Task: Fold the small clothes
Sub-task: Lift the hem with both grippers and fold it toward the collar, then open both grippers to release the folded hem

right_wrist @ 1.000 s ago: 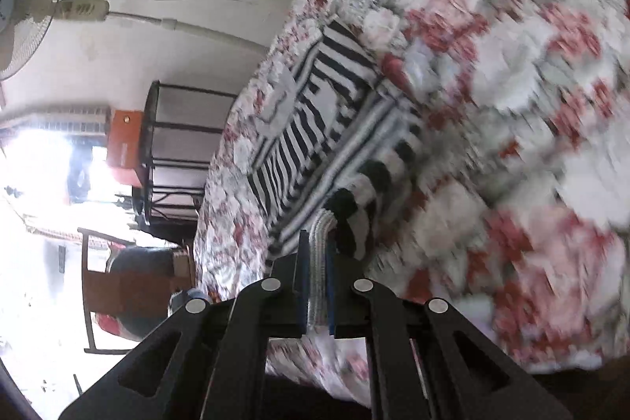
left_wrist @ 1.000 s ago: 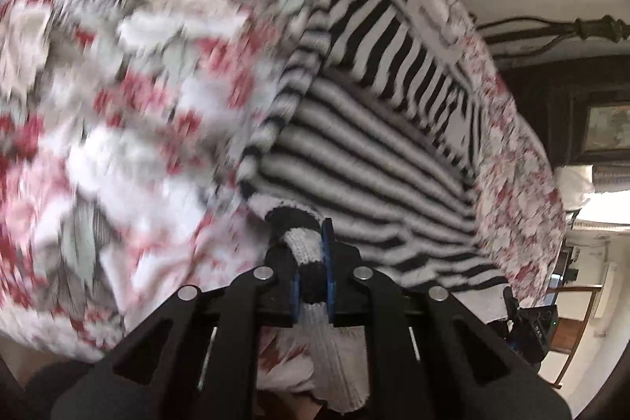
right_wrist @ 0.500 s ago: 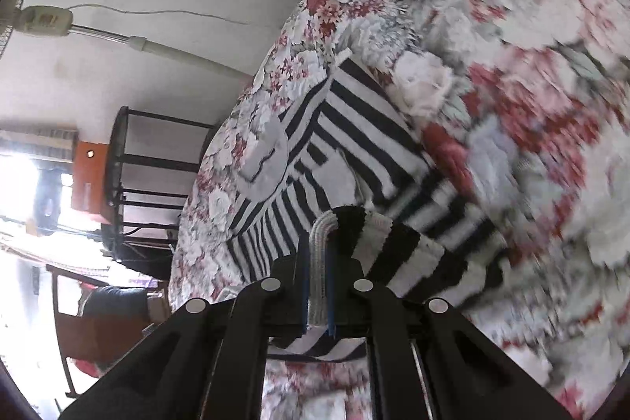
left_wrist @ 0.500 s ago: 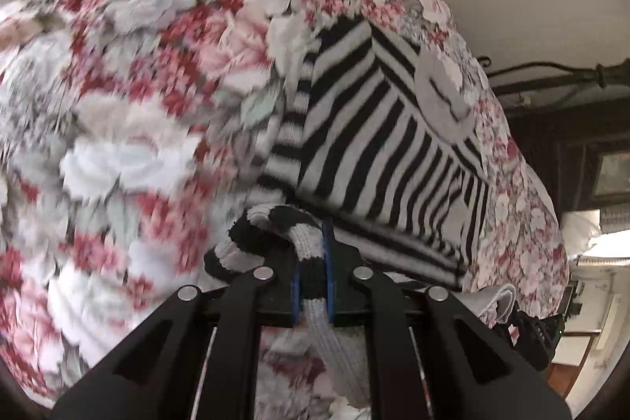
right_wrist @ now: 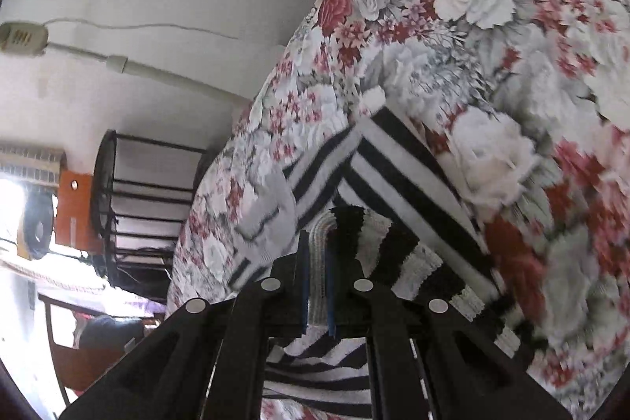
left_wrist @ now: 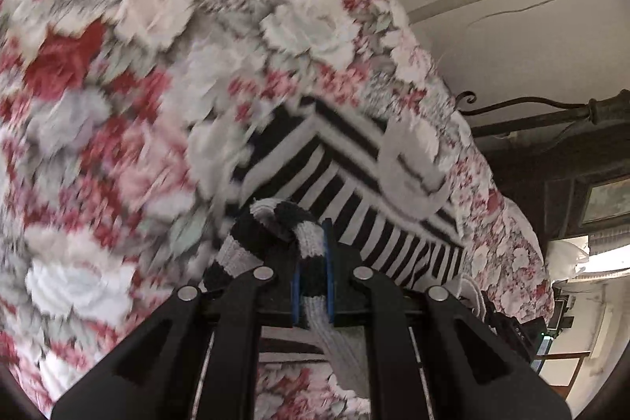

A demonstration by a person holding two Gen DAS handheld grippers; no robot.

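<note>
Your jaws are clamped narrow on both sides, each pinching knit fabric: the left gripper (left_wrist: 313,254) holds a bunched black-and-white cuff or hem corner, and the right gripper (right_wrist: 317,274) pinches a grey ribbed edge of the same striped sweater (left_wrist: 354,191).

The sweater lies on the flowered bedspread (left_wrist: 138,85), its body spread ahead of you toward 12 o'clock in both wrist views, with a grey patch (left_wrist: 413,164) at about 1 o'clock from the left gripper.

You look to be in the middle of a fold, carrying the near edge over the garment's body toward its far end. The next move, as I judge it, calls for both held corners to travel level with each other, landing square on the far part of the sweater before you let go. If one side leads, the fold will come out skewed. Lay the fabric down before opening, so the knit does not spring back.

For room: the bedspread is bare from 9 to 12 o'clock in the left view and from 12 to 3 o'clock in the right view, so you have free space there. The bed's edge runs close along the sweater's far side, at 2 o'clock for the left gripper and 10 o'clock for the right, with a dark metal rack (right_wrist: 145,207) beyond it. Keep the fold short of that drop.
</note>
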